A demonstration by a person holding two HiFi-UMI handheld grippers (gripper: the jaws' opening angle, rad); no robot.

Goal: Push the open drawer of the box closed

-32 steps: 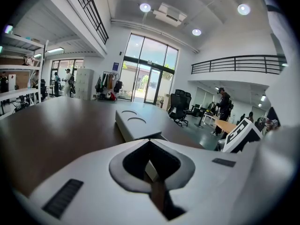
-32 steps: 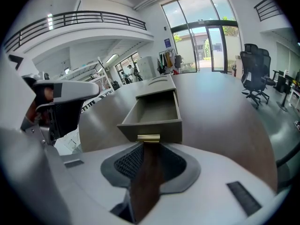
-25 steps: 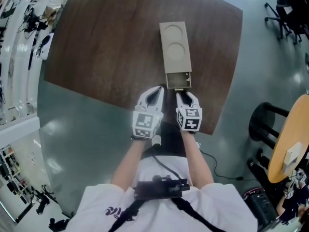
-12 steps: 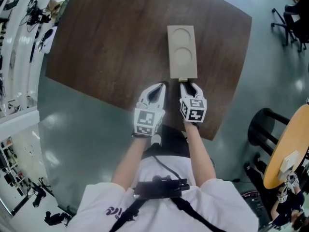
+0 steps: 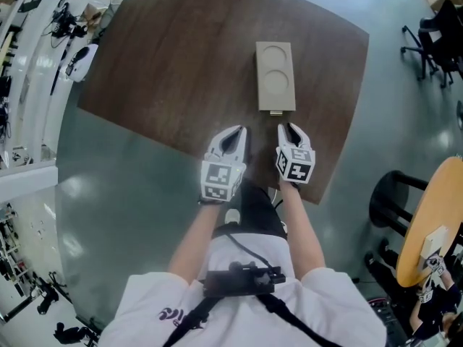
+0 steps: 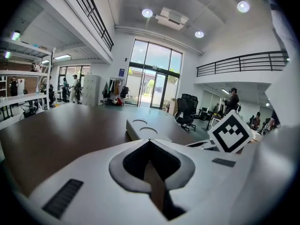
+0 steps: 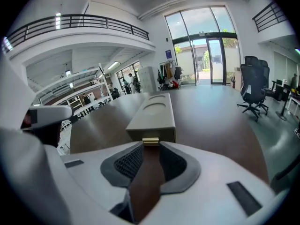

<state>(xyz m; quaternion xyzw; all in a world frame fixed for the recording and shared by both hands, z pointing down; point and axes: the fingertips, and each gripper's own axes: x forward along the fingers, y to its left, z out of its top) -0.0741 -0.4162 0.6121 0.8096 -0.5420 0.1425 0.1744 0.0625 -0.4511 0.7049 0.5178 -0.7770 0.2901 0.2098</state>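
Note:
A long beige box (image 5: 275,75) with two round recesses on top lies on the dark wooden table (image 5: 181,63). Its drawer sits flush in the near end, where a small brass handle (image 5: 275,112) sticks out. My right gripper (image 5: 289,127) hovers just short of that end, slightly right of the handle, jaws a little apart with nothing between them. In the right gripper view the handle (image 7: 150,141) shows just beyond the tips of the right gripper (image 7: 150,146) and the box (image 7: 152,111) runs away behind it. My left gripper (image 5: 239,130) hangs beside it, shut and empty; in its own view the box (image 6: 143,128) lies ahead to the right.
The table's near edge (image 5: 239,168) runs just under both grippers. To the right stand a black stool (image 5: 394,186), a round light-wood table (image 5: 434,208) and office chairs (image 5: 434,27). White shelving (image 5: 29,49) lines the left side.
The drawer, open a second ago, has slid into the box. My right gripper moved forward against it and has since drawn back a little. The left gripper stayed put.

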